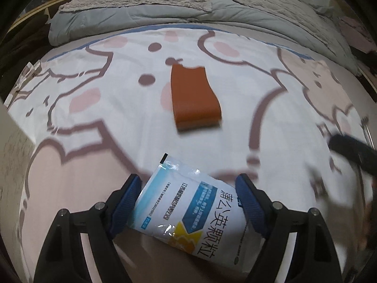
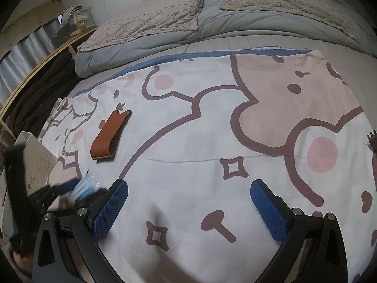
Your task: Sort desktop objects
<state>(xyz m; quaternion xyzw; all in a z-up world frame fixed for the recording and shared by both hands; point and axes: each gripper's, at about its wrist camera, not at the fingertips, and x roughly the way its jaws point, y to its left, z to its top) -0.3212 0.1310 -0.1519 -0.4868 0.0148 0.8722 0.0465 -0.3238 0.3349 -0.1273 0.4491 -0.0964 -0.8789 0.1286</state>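
Observation:
A white and blue medicine sachet (image 1: 188, 212) is gripped by its side edges between the blue pads of my left gripper (image 1: 188, 181), just above the cartoon-print bedsheet (image 1: 294, 122). It stays sharp while the sheet blurs. A folded brown leather case (image 1: 193, 96) lies on the sheet straight beyond it. In the right wrist view the same case (image 2: 108, 136) lies at the left, and my right gripper (image 2: 188, 188) hovers open over bare sheet (image 2: 188, 141) with nothing between its fingers. The left gripper with the sachet (image 2: 82, 188) shows as a blur at the lower left.
A white box (image 2: 35, 162) stands at the sheet's left edge beside the left gripper. A dark comb (image 2: 372, 139) pokes in at the far right. Grey quilt and fluffy pillows (image 2: 165, 18) lie across the back. A wooden frame (image 2: 35, 70) runs along the left.

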